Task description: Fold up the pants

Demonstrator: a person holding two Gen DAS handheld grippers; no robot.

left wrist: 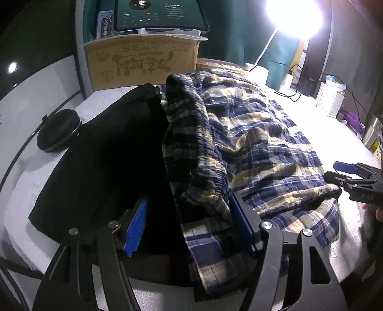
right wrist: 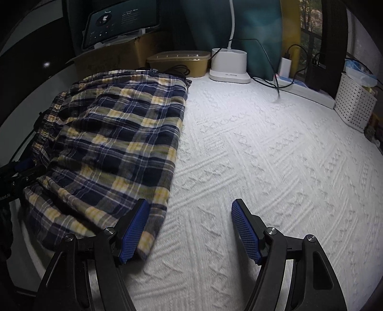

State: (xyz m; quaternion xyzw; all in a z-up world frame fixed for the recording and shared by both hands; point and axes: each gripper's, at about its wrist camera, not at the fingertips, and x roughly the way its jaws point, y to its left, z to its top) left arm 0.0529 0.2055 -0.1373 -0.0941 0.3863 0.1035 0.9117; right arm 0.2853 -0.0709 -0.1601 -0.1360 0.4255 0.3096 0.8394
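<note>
Blue-and-yellow plaid pants [left wrist: 258,134] lie folded on the white knitted table cover [right wrist: 263,155]; they appear as a flat stack [right wrist: 119,134] in the right wrist view. My left gripper [left wrist: 189,198] hovers at their elastic waistband [left wrist: 203,153], jaws apart, with the waistband and dark cloth between the blue pads [left wrist: 136,227]. A black garment [left wrist: 95,167] lies beside the pants at left. My right gripper [right wrist: 189,202] stands open at the pants' right edge, its left pad [right wrist: 134,232] over the hem and only table cover between the fingers. In the left wrist view the right gripper [left wrist: 335,172] shows at far right.
At the back stand a cardboard box [left wrist: 143,62] with a tablet [left wrist: 158,14] on it, a yellow container [right wrist: 179,62], a white lamp base [right wrist: 229,64] and cables [right wrist: 275,79]. A white perforated basket [right wrist: 354,102] is at the right. A round black case [left wrist: 58,130] sits left.
</note>
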